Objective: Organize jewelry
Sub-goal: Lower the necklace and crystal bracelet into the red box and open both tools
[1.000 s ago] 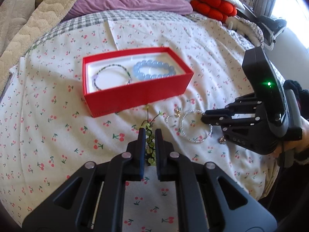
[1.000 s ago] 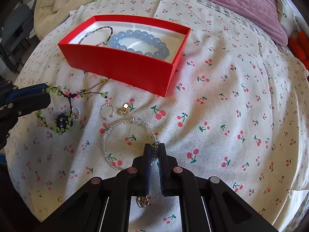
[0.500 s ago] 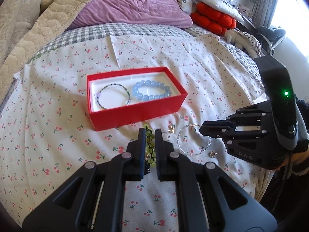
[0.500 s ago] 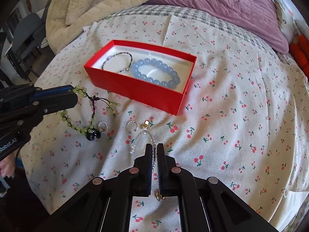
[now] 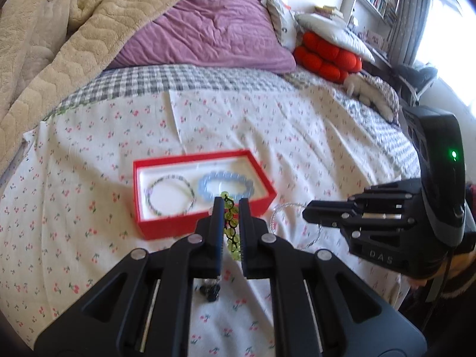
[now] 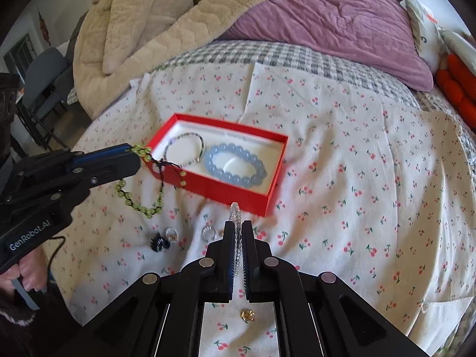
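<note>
Both bracelets have lifted off the cherry-print bedspread [image 6: 357, 178]: the left gripper [image 5: 229, 217] pinches the green beaded bracelet [image 6: 139, 205] and the right gripper [image 6: 237, 238] the clear crystal bracelet [image 6: 235, 211], with the red cardboard box [image 6: 208, 183] waiting just beyond both jaws.

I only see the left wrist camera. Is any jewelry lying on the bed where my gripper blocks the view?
Observer: Yes. The right wrist view shows a silver ring lying on the bedspread, apart from the red box.
Operator: Just one?
Observer: No, a second ring lies to its left.
Operator: Does the clear bracelet have a charm?
Observer: Yes, a small gold charm hangs under the right gripper, whose jaws are shut on the clear bracelet.
</note>
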{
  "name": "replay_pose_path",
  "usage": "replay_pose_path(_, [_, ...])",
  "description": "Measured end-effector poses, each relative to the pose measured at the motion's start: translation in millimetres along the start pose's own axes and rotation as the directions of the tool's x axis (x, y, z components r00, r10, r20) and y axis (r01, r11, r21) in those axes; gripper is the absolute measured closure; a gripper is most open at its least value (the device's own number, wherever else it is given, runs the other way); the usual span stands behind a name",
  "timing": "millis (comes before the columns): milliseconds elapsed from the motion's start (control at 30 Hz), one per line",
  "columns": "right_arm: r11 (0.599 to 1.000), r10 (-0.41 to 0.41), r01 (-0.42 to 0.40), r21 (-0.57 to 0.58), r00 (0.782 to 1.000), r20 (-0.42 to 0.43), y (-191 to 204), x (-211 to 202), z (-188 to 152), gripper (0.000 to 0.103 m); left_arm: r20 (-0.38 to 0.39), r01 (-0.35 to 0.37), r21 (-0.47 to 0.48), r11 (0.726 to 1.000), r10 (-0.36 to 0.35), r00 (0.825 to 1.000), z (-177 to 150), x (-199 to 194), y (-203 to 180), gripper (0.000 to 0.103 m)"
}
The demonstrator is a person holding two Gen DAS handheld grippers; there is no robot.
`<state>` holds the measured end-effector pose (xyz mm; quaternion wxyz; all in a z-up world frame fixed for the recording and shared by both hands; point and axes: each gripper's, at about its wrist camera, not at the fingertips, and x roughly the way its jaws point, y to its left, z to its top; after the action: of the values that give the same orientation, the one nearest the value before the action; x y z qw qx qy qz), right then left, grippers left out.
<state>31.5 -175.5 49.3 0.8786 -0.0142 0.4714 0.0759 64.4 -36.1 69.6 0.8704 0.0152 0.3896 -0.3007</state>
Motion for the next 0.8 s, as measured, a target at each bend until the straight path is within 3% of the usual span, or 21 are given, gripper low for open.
replay_pose_path(367, [0.998, 0.016, -0.021, 0.065, 0.998, 0.067, -8.4, -8.4, 24.9, 0.098, 0.054, 0.040, -0.125, 0.991, -0.033, 0.998, 28.5, 23.8, 16.2, 0.093])
replay_pose_path(600, [0.995, 0.014, -0.024, 0.101, 0.995, 0.094, -14.4, 0.5, 41.7, 0.098, 0.013, -0.021, -0.175, 0.984, 0.024, 1.000, 25.3, 52.5, 38.2, 0.093])
replay_pose_path(800, [0.991, 0.053, -0.066, 0.112, 0.992, 0.111, -9.7, 17.7, 56.4, 0.098, -0.054, -0.125, -0.223, 0.967, 0.116, 0.992, 14.9, 65.3, 68.0, 0.092])
